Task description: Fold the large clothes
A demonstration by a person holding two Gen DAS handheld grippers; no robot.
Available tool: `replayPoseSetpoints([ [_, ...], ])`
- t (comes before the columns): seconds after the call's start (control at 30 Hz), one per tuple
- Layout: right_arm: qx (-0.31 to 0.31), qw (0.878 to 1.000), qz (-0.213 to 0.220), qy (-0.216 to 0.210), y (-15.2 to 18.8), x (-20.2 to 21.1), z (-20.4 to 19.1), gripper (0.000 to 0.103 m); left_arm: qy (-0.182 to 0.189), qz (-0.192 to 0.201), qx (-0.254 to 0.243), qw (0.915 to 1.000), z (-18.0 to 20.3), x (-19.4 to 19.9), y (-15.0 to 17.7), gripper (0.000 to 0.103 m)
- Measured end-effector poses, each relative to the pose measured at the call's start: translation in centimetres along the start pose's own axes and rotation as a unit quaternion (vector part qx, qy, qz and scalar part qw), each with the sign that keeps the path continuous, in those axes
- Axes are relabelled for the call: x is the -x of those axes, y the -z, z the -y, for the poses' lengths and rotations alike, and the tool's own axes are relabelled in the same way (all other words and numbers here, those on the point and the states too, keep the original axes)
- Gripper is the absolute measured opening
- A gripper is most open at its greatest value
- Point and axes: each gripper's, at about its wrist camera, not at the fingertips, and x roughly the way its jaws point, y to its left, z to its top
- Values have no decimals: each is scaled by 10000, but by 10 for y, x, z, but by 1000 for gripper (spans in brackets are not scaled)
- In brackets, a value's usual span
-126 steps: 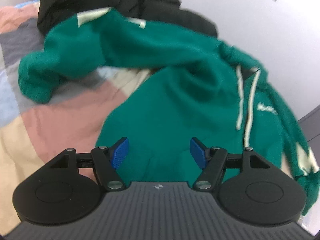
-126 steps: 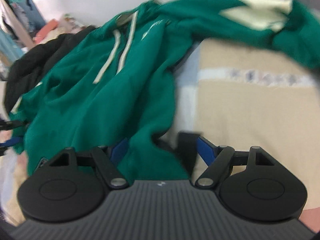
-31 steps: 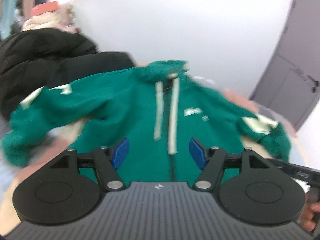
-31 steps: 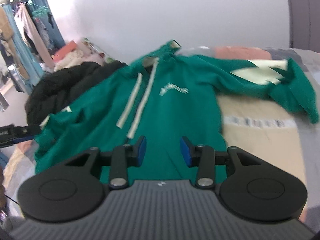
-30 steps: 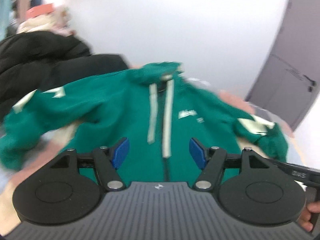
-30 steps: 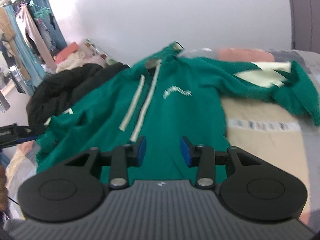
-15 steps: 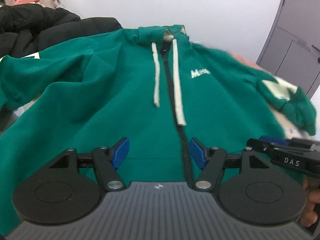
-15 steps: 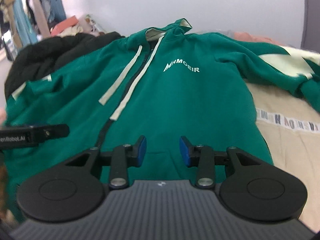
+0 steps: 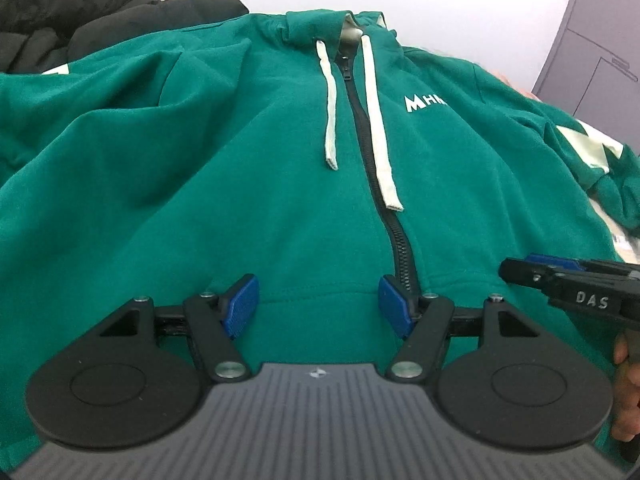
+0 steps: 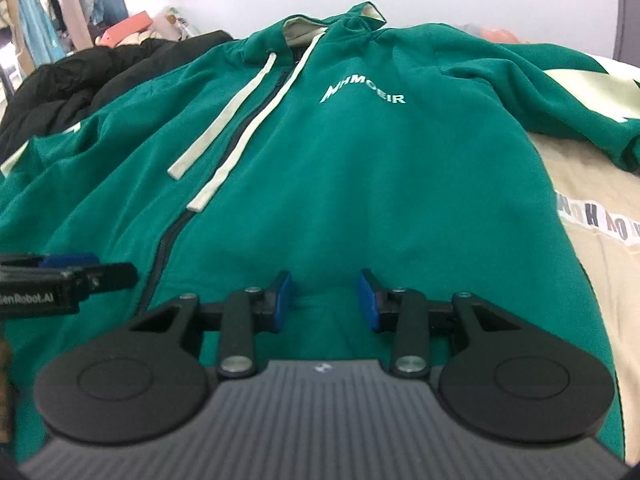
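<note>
A green zip hoodie (image 9: 248, 184) with white drawstrings and white chest lettering lies spread front-up on the bed; it also fills the right wrist view (image 10: 360, 168). My left gripper (image 9: 316, 308) is open and empty, low over the hem just left of the zipper. My right gripper (image 10: 325, 300) is open and empty over the hem to the right of the zipper. Each gripper shows at the edge of the other's view, the right one (image 9: 560, 276) and the left one (image 10: 68, 268). The hoodie's sleeves spread out to both sides.
A black jacket (image 9: 80, 24) lies piled at the far left, touching the hoodie's left sleeve; it also shows in the right wrist view (image 10: 88, 72). A beige bedspread with lettering (image 10: 592, 240) lies to the right. A white wall and a grey door (image 9: 600, 60) stand behind. Hanging clothes (image 10: 52, 8) are far left.
The hoodie went from bunched and lifted to lying spread flat. Both grippers have come down closer to its hem, and both stay open.
</note>
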Motion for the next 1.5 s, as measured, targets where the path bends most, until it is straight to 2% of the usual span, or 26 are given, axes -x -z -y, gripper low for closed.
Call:
replayPoseSetpoints([
  [0.17, -290, 9993, 197, 123, -13, 27, 14, 39, 127, -49, 266, 9996, -5, 5, -2, 71],
  [0.27, -347, 9969, 532, 463, -21, 54, 31, 44, 248, -51, 493, 9985, -10, 9, -2, 71],
  [0.3, -384, 9952, 654, 618, -23, 63, 39, 47, 304, -56, 594, 9978, -12, 10, -2, 71],
  [0.4, -673, 9892, 860, 973, -28, 82, 73, 47, 507, -2, 777, 9957, -17, 14, -1, 71],
  [0.57, -1401, 9747, 985, 1435, -43, 91, 141, 47, 410, 74, 691, 9967, -10, 19, 1, 71],
  [0.63, -1752, 9650, 999, 1677, -47, 88, 172, 47, 375, 70, 647, 9972, -8, 19, 2, 71],
  [0.7, -1997, 9506, 974, 2169, -48, 82, 199, 49, 336, 51, 627, 9974, -7, 18, 3, 71],
  [0.73, -2126, 9421, 921, 2425, -47, 81, 210, 55, 319, 41, 628, 9975, -8, 17, 3, 71],
  [0.8, -2345, 9275, 946, 2754, -39, 82, 235, 61, 299, 36, 652, 9974, -9, 15, 2, 71],
  [0.83, -2375, 9196, 967, 2976, -37, 82, 245, 72, 295, 39, 668, 9973, -10, 14, 2, 71],
  [0.9, -2420, 9008, 1060, 3446, -32, 85, 261, 81, 300, 54, 693, 9971, -11, 13, 1, 71],
  [0.97, -2541, 8857, 1166, 3706, -27, 89, 276, 81, 299, 47, 703, 9971, -11, 11, 1, 71],
  [1.03, -2808, 8740, 1278, 3754, -19, 91, 292, 81, 310, 54, 717, 9969, -11, 11, 1, 71],
  [1.07, -2933, 8720, 1324, 3690, -15, 91, 301, 81, 316, 58, 725, 9968, -11, 11, 1, 71],
  [1.13, -3331, 8691, 1623, 3278, -7, 92, 322, 81, 337, 60, 737, 9967, -12, 13, 2, 71],
  [1.2, -3589, 8730, 1864, 2727, -2, 86, 336, 80, 355, 64, 753, 9965, -13, 14, 2, 71],
  [1.27, -3557, 8800, 2009, 2424, -2, 79, 339, 80, 362, 65, 766, 9964, -13, 14, 2, 71],
  [1.33, -3309, 8900, 2103, 2327, -6, 71, 337, 68, 352, 66, 754, 9965, -13, 13, 2, 71],
  [1.4, -3098, 8976, 2127, 2304, -16, 66, 333, 61, 354, 77, 793, 9962, -14, 13, 1, 71],
  [1.47, -2861, 9034, 2193, 2324, -29, 67, 327, 44, 393, 85, 872, 9954, -16, 12, 0, 71],
  [1.5, -2786, 9039, 2204, 2382, -34, 72, 325, 22, 406, 91, 900, 9951, -18, 11, -1, 71],
])
